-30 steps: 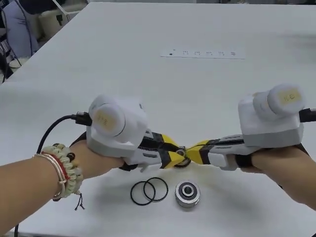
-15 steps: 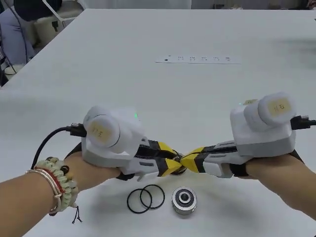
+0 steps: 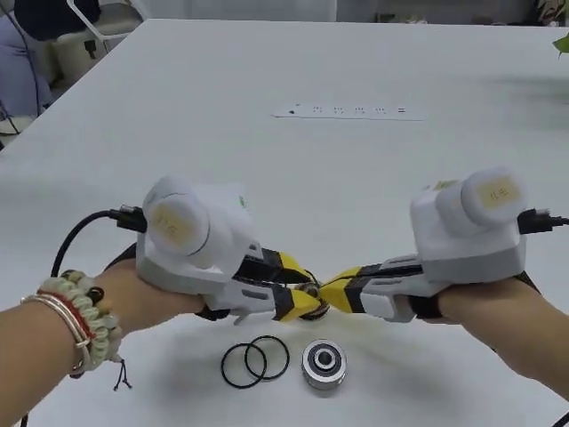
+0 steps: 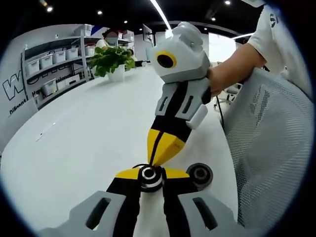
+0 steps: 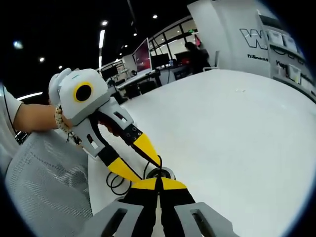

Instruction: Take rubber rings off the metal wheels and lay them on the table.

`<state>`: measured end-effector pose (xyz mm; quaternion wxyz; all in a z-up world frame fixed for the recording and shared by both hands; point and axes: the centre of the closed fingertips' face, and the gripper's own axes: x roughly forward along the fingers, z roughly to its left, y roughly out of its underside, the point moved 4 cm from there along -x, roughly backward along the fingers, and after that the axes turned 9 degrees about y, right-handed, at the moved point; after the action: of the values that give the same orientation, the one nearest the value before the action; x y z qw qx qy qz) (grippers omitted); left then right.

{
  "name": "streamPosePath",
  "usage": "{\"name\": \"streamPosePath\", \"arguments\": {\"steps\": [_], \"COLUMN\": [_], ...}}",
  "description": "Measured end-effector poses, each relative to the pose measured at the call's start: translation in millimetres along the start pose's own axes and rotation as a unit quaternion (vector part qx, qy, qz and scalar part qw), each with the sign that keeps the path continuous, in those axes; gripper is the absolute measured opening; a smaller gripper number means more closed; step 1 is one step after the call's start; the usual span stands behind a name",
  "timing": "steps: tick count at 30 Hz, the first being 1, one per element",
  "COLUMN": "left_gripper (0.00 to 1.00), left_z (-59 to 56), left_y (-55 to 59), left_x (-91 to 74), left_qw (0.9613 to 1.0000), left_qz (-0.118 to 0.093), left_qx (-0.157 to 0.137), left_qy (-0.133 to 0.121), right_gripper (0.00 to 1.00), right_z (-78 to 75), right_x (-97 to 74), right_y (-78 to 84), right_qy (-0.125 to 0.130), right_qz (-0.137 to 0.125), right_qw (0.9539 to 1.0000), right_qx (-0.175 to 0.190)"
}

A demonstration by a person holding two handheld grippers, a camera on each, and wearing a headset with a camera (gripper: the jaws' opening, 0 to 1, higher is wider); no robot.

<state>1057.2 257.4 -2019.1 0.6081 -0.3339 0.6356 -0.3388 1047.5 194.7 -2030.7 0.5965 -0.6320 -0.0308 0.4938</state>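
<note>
Stripping step in hand: gripping a wheel [image 4: 150, 177] in left tongs [image 3: 300, 301] just above the near worktop [image 3: 356, 178], apparently pinching its ring [image 5: 146, 173] with shut right tongs [image 5: 158, 183]. Next, by judgement: pull ring clear, lay beside loose rings [image 3: 255, 360] and bare wheel [image 3: 323, 366] nearer.

not much legible tbh. left gripper view: big "w" on the side wall [image 4: 14, 88], smaller line under it starts "differen", rest cut off. right gripper view: big "w" on a wall panel [image 5: 253, 35], small print below too tiny. head view: yellow stickers [image 3: 169, 222] atop both grippers have faint marks, can't read. printed strip [image 3: 348, 111] on the table [image 3: 222, 80], also unreadable.
</note>
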Motion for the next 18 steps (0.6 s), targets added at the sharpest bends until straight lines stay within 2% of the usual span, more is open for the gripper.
{"name": "streamPosePath", "arguments": {"steps": [3,9,13,18], "left_gripper": [0.16,0.32,0.4,0.46], "left_z": [-1.4,-5.0,-10.3,-15.6], "left_y": [-7.6,-27.3,-30.1,-27.9], "left_x": [-8.6,-32.1,-45.5,-63.9], "left_qw": [0.9998,0.9997,0.9997,0.9998], "left_qz": [-0.01,-0.022,-0.022,-0.016], "left_qx": [-0.011,0.001,0.008,0.009], "left_qy": [0.016,0.014,0.01,-0.002], "right_gripper": [0.0,0.0,0.0,0.0], "right_z": [-2.2,-1.6,-2.1,-1.6], "right_x": [-3.9,-8.5,-11.9,-17.6], "right_y": [-5.4,-5.5,-7.8,-15.4], "right_qy": [0.002,0.002,0.004,0.005], "right_qz": [-0.01,-0.011,-0.015,-0.024], "right_qw": [0.9999,0.9999,0.9999,0.9997], "right_qx": [0.003,-0.004,-0.005,-0.007]}}
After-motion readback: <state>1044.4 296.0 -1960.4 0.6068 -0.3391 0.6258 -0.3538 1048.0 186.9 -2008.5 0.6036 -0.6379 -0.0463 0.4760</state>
